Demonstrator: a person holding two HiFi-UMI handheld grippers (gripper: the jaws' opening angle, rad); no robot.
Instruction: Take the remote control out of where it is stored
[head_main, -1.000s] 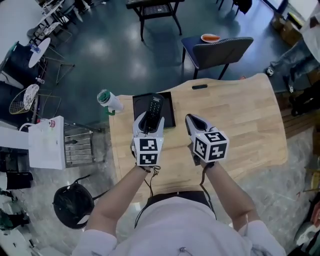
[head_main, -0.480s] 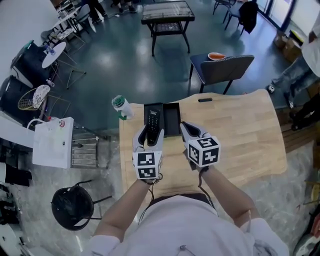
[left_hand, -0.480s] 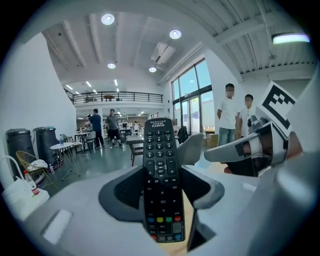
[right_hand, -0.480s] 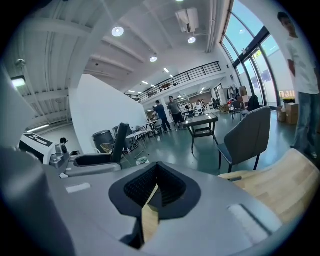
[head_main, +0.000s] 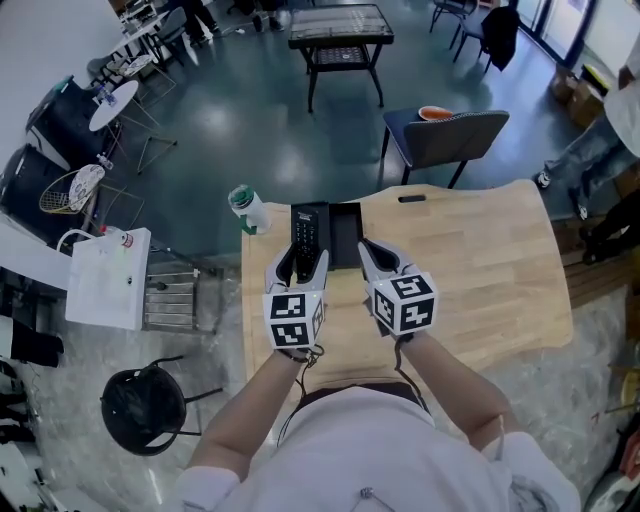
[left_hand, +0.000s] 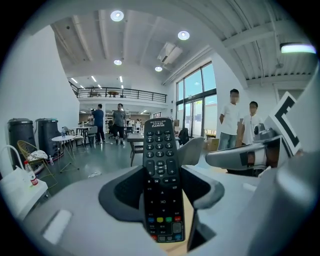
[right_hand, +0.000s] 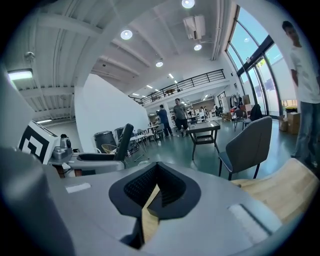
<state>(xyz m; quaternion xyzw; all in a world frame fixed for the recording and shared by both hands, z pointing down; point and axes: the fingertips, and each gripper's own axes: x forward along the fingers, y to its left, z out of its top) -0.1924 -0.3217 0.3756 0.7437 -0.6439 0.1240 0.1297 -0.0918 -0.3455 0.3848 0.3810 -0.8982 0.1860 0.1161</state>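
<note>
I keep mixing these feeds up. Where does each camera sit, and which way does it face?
Head view: on the person's head, facing down at the table; forearms, left gripper and right gripper show.
Left gripper view: on that gripper, facing the hall; jaws clamp the remote.
Right gripper view: on that gripper, facing the hall; jaws together, empty.
Head and left gripper views share the remote.

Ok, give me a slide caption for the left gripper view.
Left gripper shut on the black remote control, jaws clamping its lower half.
</note>
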